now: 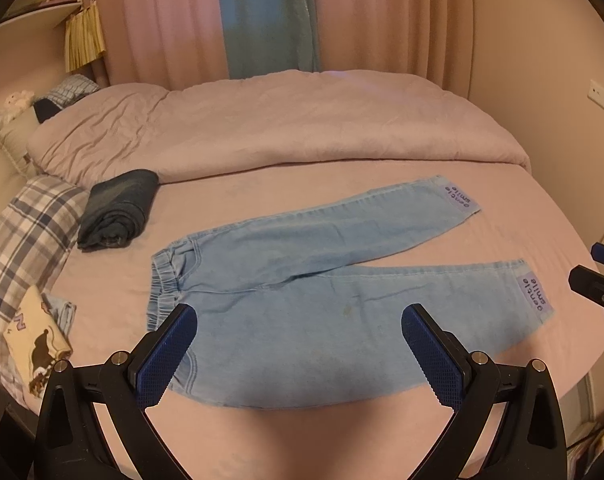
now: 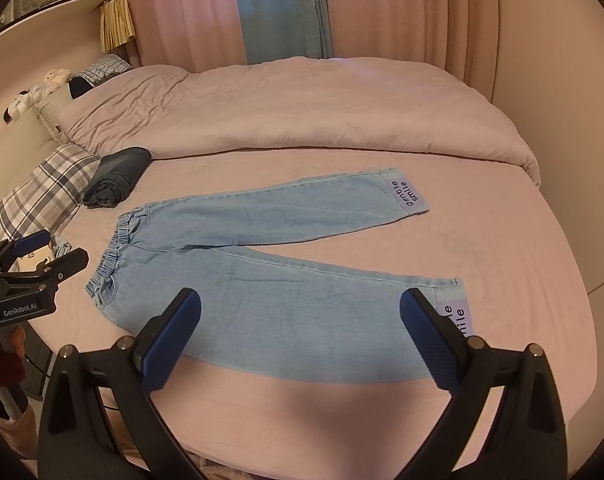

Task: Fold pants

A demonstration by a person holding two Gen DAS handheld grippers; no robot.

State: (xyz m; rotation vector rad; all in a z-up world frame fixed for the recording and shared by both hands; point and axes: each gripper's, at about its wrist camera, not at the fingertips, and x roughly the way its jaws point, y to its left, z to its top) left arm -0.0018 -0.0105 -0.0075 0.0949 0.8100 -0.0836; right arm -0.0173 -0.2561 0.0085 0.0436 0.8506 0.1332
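Note:
Light blue denim pants [image 1: 302, 280] lie flat and unfolded on the pink bed sheet [image 1: 262, 440], waistband to the left, legs spread to the right, each cuff with a purple "gentle smile" label. They also show in the right wrist view [image 2: 286, 292]. My left gripper [image 1: 298, 320] is open and empty, above the near leg and hip. My right gripper [image 2: 300, 308] is open and empty, above the near leg, its right finger beside the near cuff label [image 2: 456, 312]. The left gripper shows at the left edge of the right wrist view [image 2: 42, 256].
A folded dark denim garment [image 1: 118, 208] lies left of the pants. A plaid pillow [image 1: 22, 240] and a cream printed cloth [image 1: 38, 340] sit at the left edge. A rumpled pink duvet [image 1: 262, 132] covers the far half of the bed. Curtains hang behind.

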